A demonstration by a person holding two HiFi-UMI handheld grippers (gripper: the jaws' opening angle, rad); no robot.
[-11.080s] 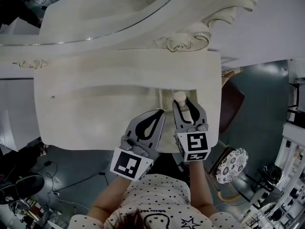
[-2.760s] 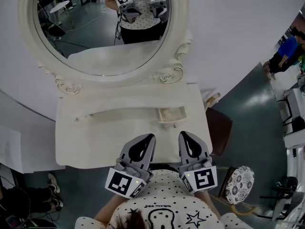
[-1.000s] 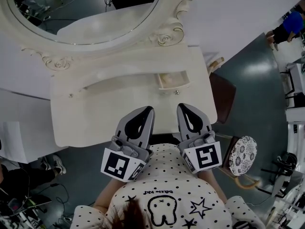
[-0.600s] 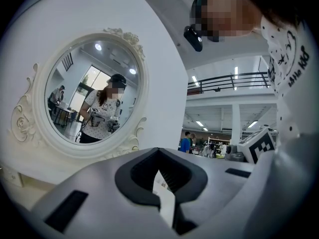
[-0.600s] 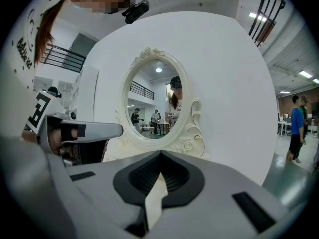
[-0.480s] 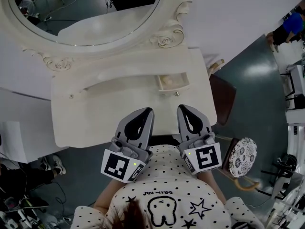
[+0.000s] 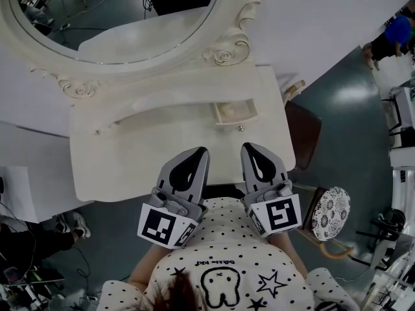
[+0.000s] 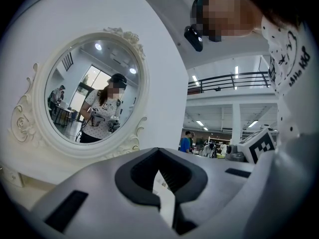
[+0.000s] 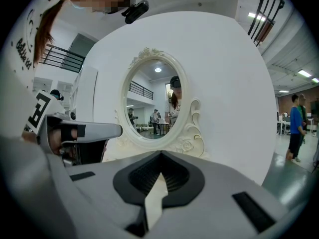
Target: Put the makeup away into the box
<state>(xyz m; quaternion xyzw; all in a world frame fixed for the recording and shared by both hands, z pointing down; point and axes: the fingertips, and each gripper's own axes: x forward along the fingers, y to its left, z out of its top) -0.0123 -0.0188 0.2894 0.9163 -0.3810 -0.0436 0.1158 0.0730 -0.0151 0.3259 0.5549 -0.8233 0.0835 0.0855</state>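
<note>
– Cream little drawer (image 7: 235,112), is that the box for the makeup?
– It looks so. It stands pulled open at the right end of the raised shelf on the tabletop (image 7: 130,161), with its small knob (image 7: 240,128) facing the person.
– And what lies in it?
– The inside is pale like the wood. Whether any makeup is in there is too small to tell.
– How are the tongs?
– The left tongs (image 8: 159,149) are together at the tips with nothing between them, and the right tongs (image 9: 161,151) are the same. They hang side by side over the near edge of the tabletop, just in front of the person's dotted shirt (image 7: 220,271). The right pair is below the drawer knob, near it but apart.
– What is around?
– An oval mirror (image 7: 117,18) in a carved white frame rises behind the tabletop, against a white wall (image 7: 311,18). The glass shows the tabletop and part of the dotted shirt.
– And the room?
– A dull grey-green floor (image 7: 350,96). A dark brown seat (image 7: 301,135) is just beside the right end, and a round patterned stool (image 7: 331,211) stands nearer the person. Someone in a blue top (image 7: 395,34) stands well off at the right edge.
</note>
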